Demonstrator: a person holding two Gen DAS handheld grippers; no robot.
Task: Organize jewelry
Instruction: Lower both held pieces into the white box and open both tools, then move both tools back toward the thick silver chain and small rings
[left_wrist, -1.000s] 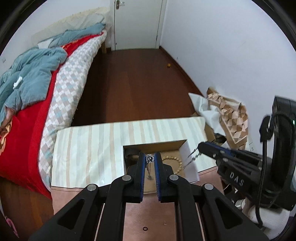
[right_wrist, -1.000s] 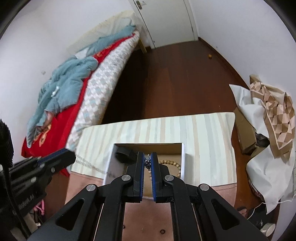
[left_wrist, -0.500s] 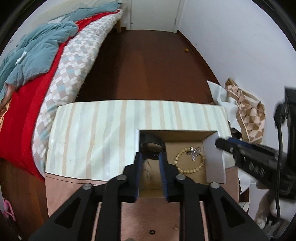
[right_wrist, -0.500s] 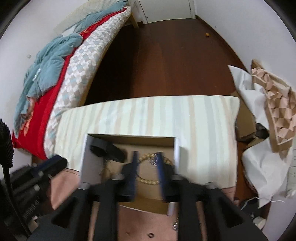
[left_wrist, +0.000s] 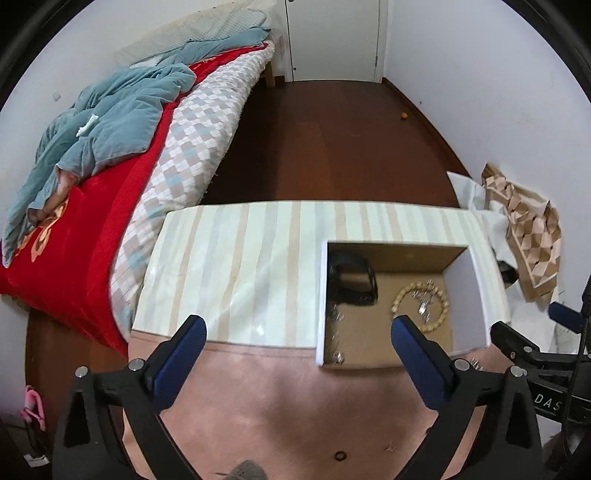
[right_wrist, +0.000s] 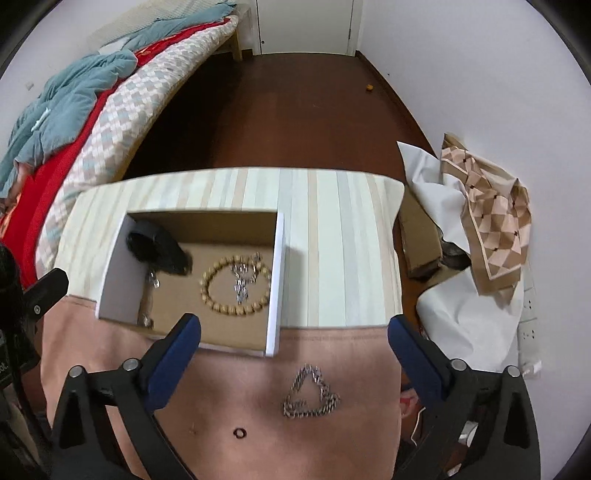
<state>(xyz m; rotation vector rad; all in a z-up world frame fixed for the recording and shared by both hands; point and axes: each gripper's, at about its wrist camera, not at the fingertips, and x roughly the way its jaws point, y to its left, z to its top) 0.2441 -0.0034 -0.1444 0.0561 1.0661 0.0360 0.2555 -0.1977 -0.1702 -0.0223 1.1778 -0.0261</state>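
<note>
Both the left gripper (left_wrist: 297, 328) and right gripper (right_wrist: 293, 325) just sprang wide open and empty above the cardboard box (right_wrist: 275, 266), presumably dropping pieces beside its bead bracelet (right_wrist: 236, 286).

The only writing that can be read is the pale lettering "DAS" on the black body of the right tongs (left_wrist: 546, 400), seen at the near right edge of the left wrist view. At the near left edge of the right wrist view, a few pale characters show on the black body of the left tongs (right_wrist: 4, 365), but they are cut off by the frame and cannot be made out. Nothing else carries legible text, numbers or signs.
</note>
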